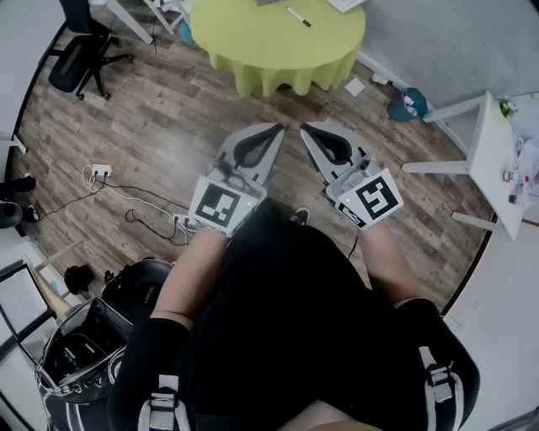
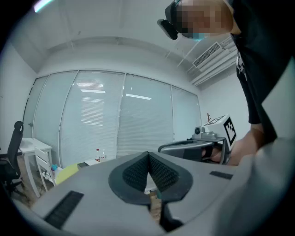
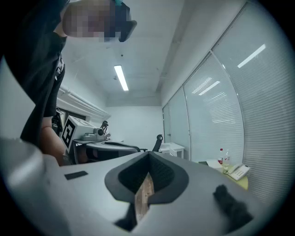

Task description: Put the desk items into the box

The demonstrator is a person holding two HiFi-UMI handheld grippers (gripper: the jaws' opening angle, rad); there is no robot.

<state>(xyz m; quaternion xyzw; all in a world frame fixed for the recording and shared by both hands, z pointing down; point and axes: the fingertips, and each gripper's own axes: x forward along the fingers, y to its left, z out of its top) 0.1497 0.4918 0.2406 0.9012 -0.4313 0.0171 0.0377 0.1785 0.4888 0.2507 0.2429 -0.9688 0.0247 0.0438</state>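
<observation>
The round table with the yellow-green cloth [image 1: 278, 42] stands across the floor, at the top of the head view. A black marker [image 1: 298, 17] lies on it. In the right gripper view its edge [image 3: 240, 182] carries a white telephone [image 3: 239, 171] and a bottle [image 3: 222, 156]. No box shows in any view. My left gripper [image 1: 274, 128] and right gripper [image 1: 305, 129] hang side by side over the wood floor, in front of the person's body. Both are shut with nothing held. Each gripper view looks over its own closed jaws, left [image 2: 148, 154] and right [image 3: 148, 156], at the room.
A black office chair [image 1: 80, 55] stands at the upper left and a white side table [image 1: 497, 160] at the right. A teal object [image 1: 408, 105] lies on the floor near the wall. A power strip with cables [image 1: 101, 171] and dark bags [image 1: 93, 337] are at the left.
</observation>
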